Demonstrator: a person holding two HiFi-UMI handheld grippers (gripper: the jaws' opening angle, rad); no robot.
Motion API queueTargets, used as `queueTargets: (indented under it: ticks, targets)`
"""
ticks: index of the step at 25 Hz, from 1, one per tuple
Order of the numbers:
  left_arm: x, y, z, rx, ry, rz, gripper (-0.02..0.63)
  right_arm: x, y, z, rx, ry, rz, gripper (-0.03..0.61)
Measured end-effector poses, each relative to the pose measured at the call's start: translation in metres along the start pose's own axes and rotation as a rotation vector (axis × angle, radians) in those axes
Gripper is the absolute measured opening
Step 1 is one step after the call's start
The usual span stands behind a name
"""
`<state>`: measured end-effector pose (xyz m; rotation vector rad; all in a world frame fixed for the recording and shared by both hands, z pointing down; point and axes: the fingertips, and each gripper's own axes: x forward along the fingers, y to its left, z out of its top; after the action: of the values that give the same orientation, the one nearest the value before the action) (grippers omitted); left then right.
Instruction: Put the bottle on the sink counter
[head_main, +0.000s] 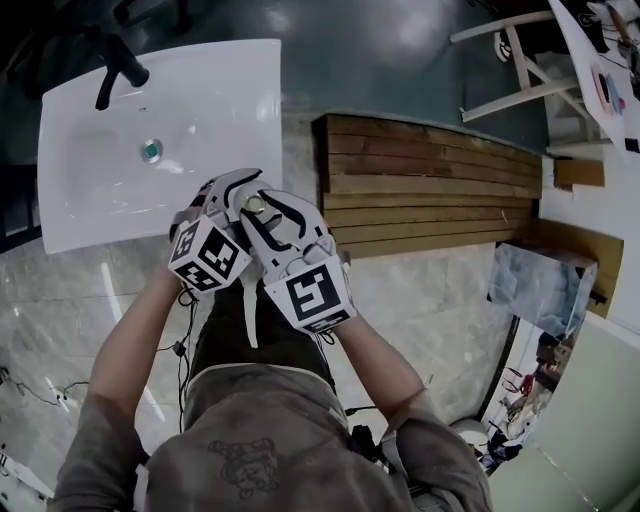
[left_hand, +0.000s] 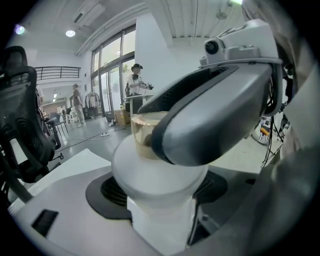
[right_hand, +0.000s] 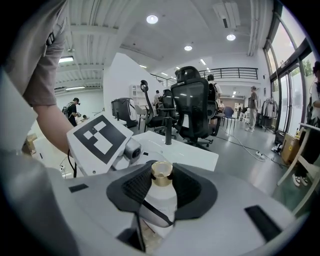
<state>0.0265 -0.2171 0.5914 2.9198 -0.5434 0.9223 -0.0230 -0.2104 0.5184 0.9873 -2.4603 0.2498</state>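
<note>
White, smooth, round-shouldered bottle (right_hand: 162, 199) with gold cap, gripped by ribbed black pads of both right claw (right_hand: 162, 188) and left claw (left_hand: 160, 187), by glossy sink (head_main: 215, 110) corner; bottle's base hidden

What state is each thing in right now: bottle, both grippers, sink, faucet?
bottle: capped, upright, held in the air between both grippers, not yet on the counter.
left gripper: fingers shut on the bottle.
right gripper: fingers shut on the bottle.
sink: no standing water in the basin.
faucet: no water running.
</note>
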Motion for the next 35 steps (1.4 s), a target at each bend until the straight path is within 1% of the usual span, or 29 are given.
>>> queueTargets:
  ticks: [3,12,18,22,31,35]
  targets:
    - [0.004,-0.001,-0.009,-0.004,0.014,-0.002,0.327,0.004,0.0,-0.008,0.014,-0.003,0.006,0.132]
    - [0.018,-0.004,-0.033,-0.004,0.059,-0.016,0.325,0.018,0.001,-0.031,0.031,0.029,0.014,0.132]
    - [0.025,-0.003,-0.04,-0.016,0.08,-0.019,0.325,0.024,-0.002,-0.04,0.036,0.046,0.015,0.132]
    - [0.03,-0.004,-0.045,-0.009,0.107,-0.014,0.325,0.026,-0.003,-0.044,0.038,0.052,0.013,0.132]
    - [0.039,-0.009,-0.059,-0.022,0.147,-0.03,0.326,0.031,-0.003,-0.061,0.057,0.114,0.022,0.132]
    - [0.04,-0.006,-0.059,-0.022,0.137,-0.028,0.325,0.034,-0.005,-0.06,0.051,0.113,0.027,0.132]
